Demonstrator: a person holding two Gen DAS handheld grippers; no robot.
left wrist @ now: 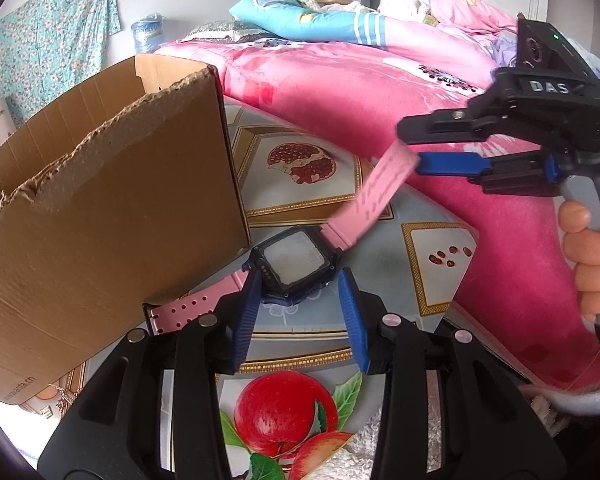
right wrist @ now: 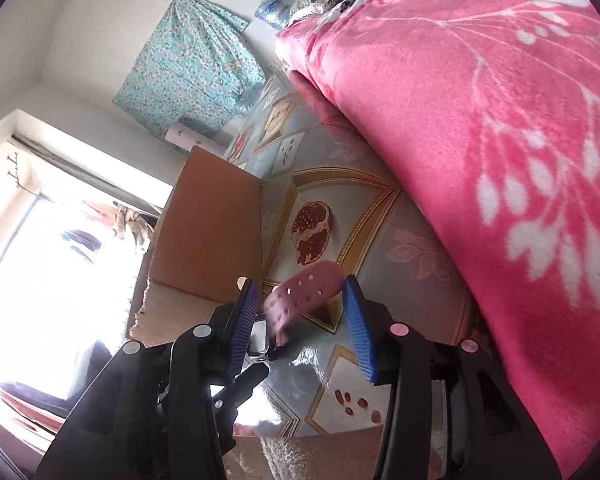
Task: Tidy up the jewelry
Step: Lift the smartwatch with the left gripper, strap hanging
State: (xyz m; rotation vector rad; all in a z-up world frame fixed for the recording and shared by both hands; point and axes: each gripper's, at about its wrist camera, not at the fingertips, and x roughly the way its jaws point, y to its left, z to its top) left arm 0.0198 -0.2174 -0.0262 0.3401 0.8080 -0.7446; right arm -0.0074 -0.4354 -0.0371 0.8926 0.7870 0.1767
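Holding a pink-strapped watch (left wrist: 294, 260) above the bench (left wrist: 432, 264), beside a cardboard box (left wrist: 112, 216).

The left gripper (left wrist: 300, 280) fingers clamp the watch case; the right gripper (left wrist: 414, 148) fingers stand open around the free strap, not pinching it. Next likely: lowering it into the box, whose contents are hidden.

- Bright daylight fills both pictures.
- The window (right wrist: 40, 280) glows so white that nothing shows in it.
- The shiny tablecloth (right wrist: 308, 356) has glare.
- The pink watch strap (left wrist: 380, 188) looks blurry.
- Edges bend and go dark.
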